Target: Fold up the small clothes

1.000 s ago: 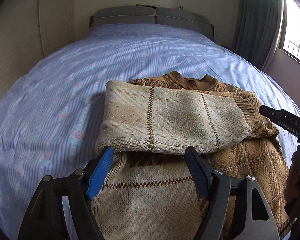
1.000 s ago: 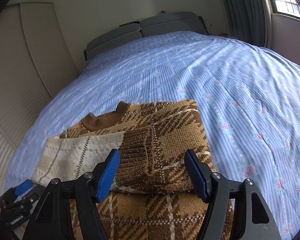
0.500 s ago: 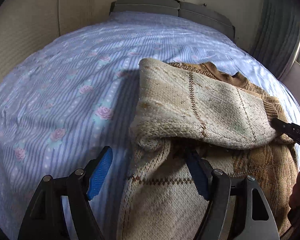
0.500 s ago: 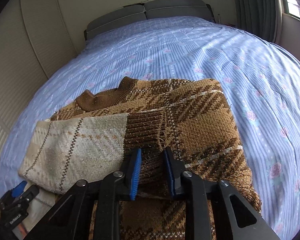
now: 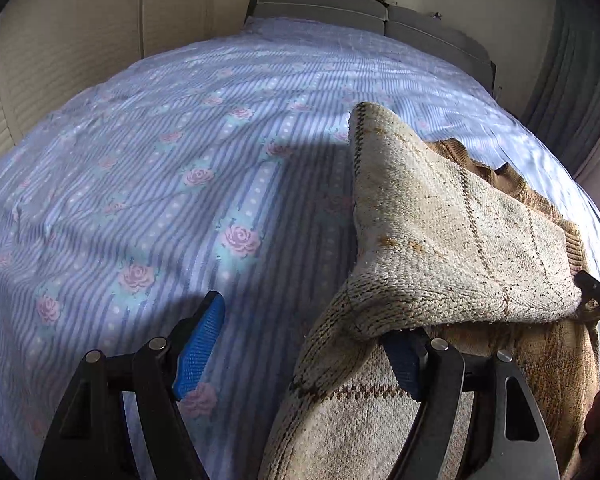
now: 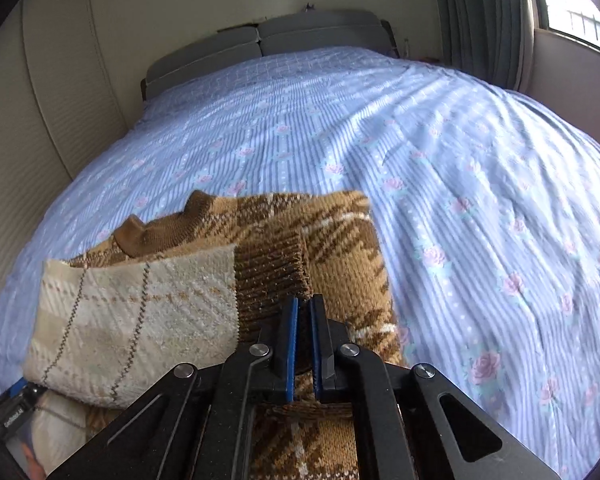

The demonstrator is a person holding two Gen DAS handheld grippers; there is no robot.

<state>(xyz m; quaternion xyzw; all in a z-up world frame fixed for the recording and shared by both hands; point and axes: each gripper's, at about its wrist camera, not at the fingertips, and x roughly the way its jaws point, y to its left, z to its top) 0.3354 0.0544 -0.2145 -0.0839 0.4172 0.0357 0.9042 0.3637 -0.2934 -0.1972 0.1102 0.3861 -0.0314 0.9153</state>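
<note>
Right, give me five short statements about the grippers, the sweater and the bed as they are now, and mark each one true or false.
1. The right gripper is shut on the brown and cream plaid knit sweater. True.
2. The left gripper is clamped shut. False: its jaws stand wide apart, with one blue pad tucked under the sweater's lifted cream fold.
3. The sweater lies on a plain white sheet. False: the bed sheet is blue striped with pink roses.
4. The sweater's brown ribbed collar points toward the grey padded headboard. True.
5. The sweater hangs over the bed's edge to the floor. False: the part in view rests on the bed.
</note>
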